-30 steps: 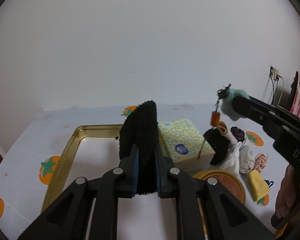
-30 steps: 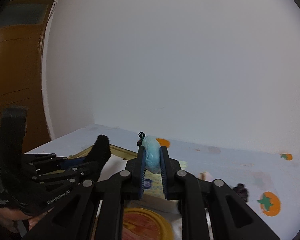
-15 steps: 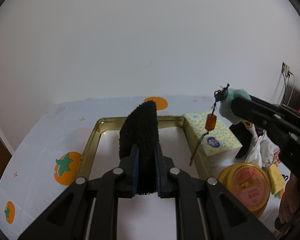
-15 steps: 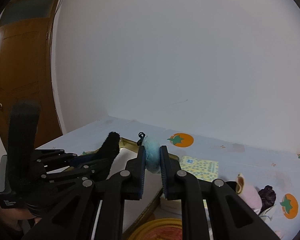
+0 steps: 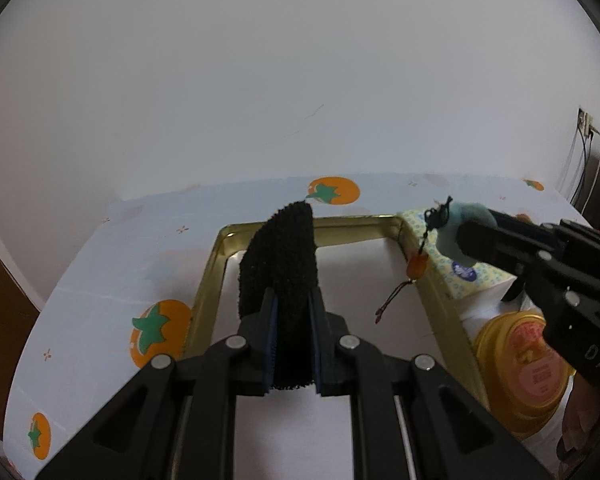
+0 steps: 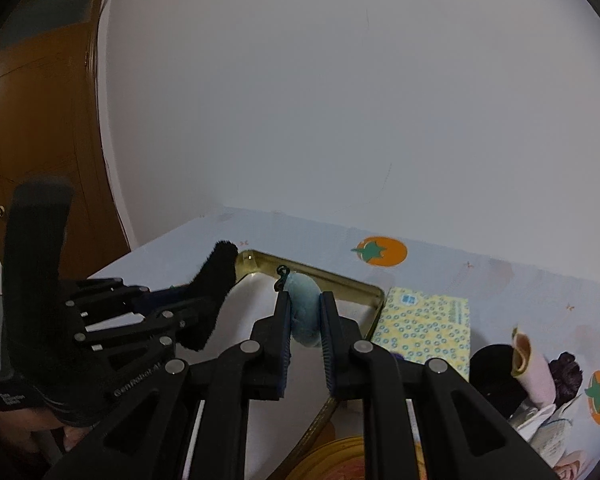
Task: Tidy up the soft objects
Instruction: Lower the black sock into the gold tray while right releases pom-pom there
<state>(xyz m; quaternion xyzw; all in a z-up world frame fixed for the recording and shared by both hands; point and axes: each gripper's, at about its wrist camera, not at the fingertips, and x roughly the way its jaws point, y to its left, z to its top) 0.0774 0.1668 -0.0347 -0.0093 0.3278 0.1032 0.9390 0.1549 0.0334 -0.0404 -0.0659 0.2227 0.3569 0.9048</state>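
Note:
My left gripper (image 5: 292, 300) is shut on a black fuzzy cloth piece (image 5: 284, 252), held upright above the gold-rimmed tray (image 5: 210, 280). My right gripper (image 6: 304, 300) is shut on a pale blue plush charm (image 6: 304, 316) with a black loop on top. In the left wrist view that plush charm (image 5: 450, 232) hangs over the tray's right rim, an orange bead and dark cord (image 5: 416, 268) dangling below it. In the right wrist view the left gripper (image 6: 204, 300) and its black cloth (image 6: 214, 288) sit left of mine, over the tray (image 6: 356, 284).
A yellow patterned tissue pack (image 6: 424, 328) lies right of the tray. A round gold tin (image 5: 528, 364) sits nearer. More soft items, black, pink and purple (image 6: 532, 372), pile at the right. The tablecloth (image 5: 100, 280) has orange fruit prints. A wooden door (image 6: 40, 128) stands at the left.
Both grippers have moved left over the table and tipped down a little, so the tray now lies right below them. Each keeps its grip.

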